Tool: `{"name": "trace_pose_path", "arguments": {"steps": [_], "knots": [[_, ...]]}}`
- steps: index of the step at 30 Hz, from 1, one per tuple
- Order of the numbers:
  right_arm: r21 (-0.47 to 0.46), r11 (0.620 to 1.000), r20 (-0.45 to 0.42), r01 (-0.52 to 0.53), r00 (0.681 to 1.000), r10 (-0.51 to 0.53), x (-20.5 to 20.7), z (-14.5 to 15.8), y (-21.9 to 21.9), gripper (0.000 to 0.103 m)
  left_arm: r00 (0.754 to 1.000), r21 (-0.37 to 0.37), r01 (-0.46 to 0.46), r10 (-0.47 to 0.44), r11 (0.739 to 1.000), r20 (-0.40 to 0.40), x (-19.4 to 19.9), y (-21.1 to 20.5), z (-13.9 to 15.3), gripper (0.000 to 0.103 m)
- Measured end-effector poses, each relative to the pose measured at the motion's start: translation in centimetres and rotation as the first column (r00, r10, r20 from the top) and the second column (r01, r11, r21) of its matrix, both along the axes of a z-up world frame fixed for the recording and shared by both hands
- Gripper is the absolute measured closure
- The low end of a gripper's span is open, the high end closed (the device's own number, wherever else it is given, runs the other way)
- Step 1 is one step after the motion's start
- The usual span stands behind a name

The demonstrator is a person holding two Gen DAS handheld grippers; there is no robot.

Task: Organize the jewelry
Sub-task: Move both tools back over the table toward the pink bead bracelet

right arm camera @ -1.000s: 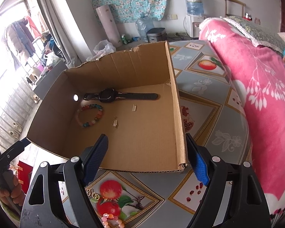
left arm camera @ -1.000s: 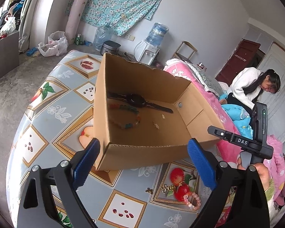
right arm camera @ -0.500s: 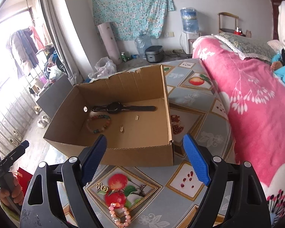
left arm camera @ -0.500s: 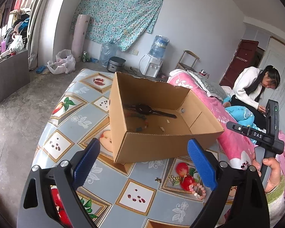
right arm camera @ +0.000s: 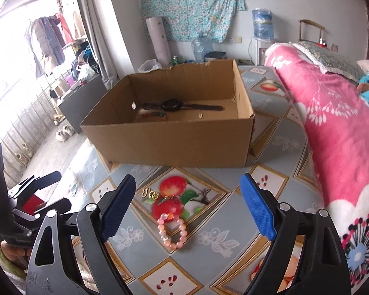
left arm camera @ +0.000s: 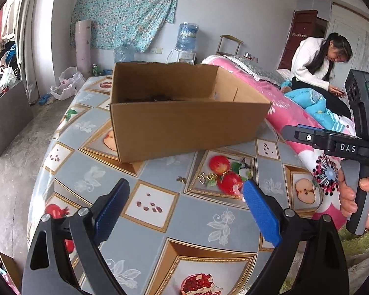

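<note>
On table (right arm camera: 278, 189), pink bracelet (right arm camera: 172, 231) btwn right tool (right arm camera: 187, 206) fingers, spread.

Both grippers are black frames with silver screws and ribbed blue fingers (left arm camera: 262, 212). The right gripper (left arm camera: 332, 142) carries white "DAS" lettering and a green light; bare skin wraps its grey handle.

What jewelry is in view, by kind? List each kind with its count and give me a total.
Watches: 1, the black watch in the cardboard box.
Bead bracelets: 2, the multicoloured bracelet in the box and the pink bracelet on the tablecloth.
Gold pieces: 2, the gold chain piece and a small gold earring on the cloth.
Tiny pieces in the box: 1.
Total: 6.
</note>
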State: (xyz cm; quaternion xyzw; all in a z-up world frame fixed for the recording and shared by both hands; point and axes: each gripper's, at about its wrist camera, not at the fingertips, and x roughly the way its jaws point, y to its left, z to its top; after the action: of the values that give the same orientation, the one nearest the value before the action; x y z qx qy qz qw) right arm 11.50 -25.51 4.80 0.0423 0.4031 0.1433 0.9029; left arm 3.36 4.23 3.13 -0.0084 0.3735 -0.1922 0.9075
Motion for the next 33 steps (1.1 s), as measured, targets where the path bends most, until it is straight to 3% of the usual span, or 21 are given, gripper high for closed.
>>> {"name": "trace_pose_path", "arguments": {"steps": [4, 13, 22, 33], "knots": [[-0.013, 1.000, -0.049, -0.017, 0.999, 0.016, -0.6, -1.7, 0.8, 0.020, 0.999, 0.059, 0.012, -0.010, 0.998, -0.036, -0.2, -1.7, -1.8, 0.012], [-0.005, 1.000, -0.087, 0.003, 0.996, -0.003, -1.1, -2.3, 1.4, 0.020, 0.996, 0.084, -0.026, 0.033, 0.996, -0.081, -0.4, -1.5, -3.7, 0.012], [-0.082, 0.997, -0.139, -0.013, 0.990, 0.001, -0.9, -3.8, 3.2, 0.019, 0.983, 0.112, -0.096, 0.112, 0.989, -0.146, 0.3, -0.6, -5.4, 0.012], [-0.158, 0.985, -0.155, 0.066, 0.984, -0.090, 0.0, -5.1, 1.3, 0.013, 0.970, 0.139, -0.106, 0.132, 0.985, -0.202, 1.6, -1.0, -6.8, 0.012]]}}
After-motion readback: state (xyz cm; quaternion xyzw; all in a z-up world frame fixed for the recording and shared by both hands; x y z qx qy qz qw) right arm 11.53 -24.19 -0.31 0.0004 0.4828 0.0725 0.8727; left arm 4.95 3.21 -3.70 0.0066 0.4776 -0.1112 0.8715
